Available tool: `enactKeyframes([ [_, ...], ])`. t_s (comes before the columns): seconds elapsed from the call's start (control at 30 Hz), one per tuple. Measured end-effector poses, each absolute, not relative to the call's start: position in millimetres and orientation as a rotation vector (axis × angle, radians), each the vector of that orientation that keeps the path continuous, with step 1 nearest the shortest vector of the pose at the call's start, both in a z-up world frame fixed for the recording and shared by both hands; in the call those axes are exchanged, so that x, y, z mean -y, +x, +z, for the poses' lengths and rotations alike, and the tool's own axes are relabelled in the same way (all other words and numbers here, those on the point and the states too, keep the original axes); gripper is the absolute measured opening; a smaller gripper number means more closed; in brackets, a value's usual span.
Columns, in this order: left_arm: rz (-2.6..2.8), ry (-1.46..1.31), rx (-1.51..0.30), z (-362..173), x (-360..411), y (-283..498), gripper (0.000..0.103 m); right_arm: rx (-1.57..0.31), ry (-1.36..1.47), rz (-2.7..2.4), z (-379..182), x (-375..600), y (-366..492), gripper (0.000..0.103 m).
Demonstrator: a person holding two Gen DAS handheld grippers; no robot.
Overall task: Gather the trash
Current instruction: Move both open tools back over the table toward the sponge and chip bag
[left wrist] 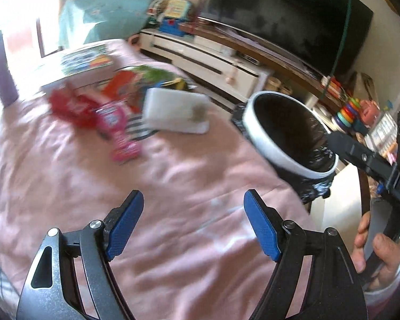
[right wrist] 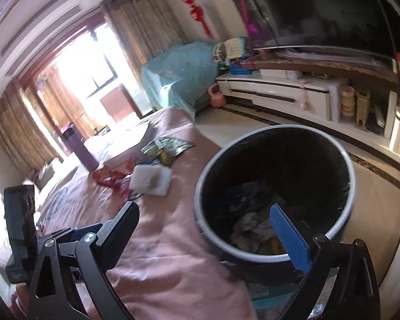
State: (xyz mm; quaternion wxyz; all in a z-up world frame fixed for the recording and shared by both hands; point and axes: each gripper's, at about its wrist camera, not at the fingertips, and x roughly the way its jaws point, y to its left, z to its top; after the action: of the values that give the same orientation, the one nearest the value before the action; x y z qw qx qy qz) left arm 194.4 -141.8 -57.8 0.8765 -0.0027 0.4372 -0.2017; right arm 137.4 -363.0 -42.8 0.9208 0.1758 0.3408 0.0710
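Observation:
A round bin with a white rim and black liner stands beside the pink-covered table; crumpled trash lies in its bottom. It also shows in the left wrist view. On the table lie a white foam tray, a red wrapper, a pink wrapper and a green-orange packet. My left gripper is open and empty above the cloth. My right gripper is open and empty, one finger over the bin's rim.
A purple bottle and a box with a colourful lid stand at the table's far end. A white TV cabinet with a large dark screen runs along the wall. A teal-covered object sits by the window.

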Motion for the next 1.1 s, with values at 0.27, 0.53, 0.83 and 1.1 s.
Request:
enactKeyframes([
  [0.27,-0.332,-0.079,-0.902,-59,87,190,0.08,-0.748,0.279,0.224,-51,310,142,0.101],
  [0.53,-0.271,-0.138,-0.907,-66,48,193,0.081,-0.781,0.238,0.266,-59,277,154,0.101],
  [0.83,-0.24,-0.179,-0.911,-66,27,217,0.081,-0.793,0.161,0.318,-60,261,177,0.101],
  [1.1,-0.219,-0.184,-0.9,-64,27,249,0.082,-0.831,0.084,0.371,-65,255,202,0.101],
])
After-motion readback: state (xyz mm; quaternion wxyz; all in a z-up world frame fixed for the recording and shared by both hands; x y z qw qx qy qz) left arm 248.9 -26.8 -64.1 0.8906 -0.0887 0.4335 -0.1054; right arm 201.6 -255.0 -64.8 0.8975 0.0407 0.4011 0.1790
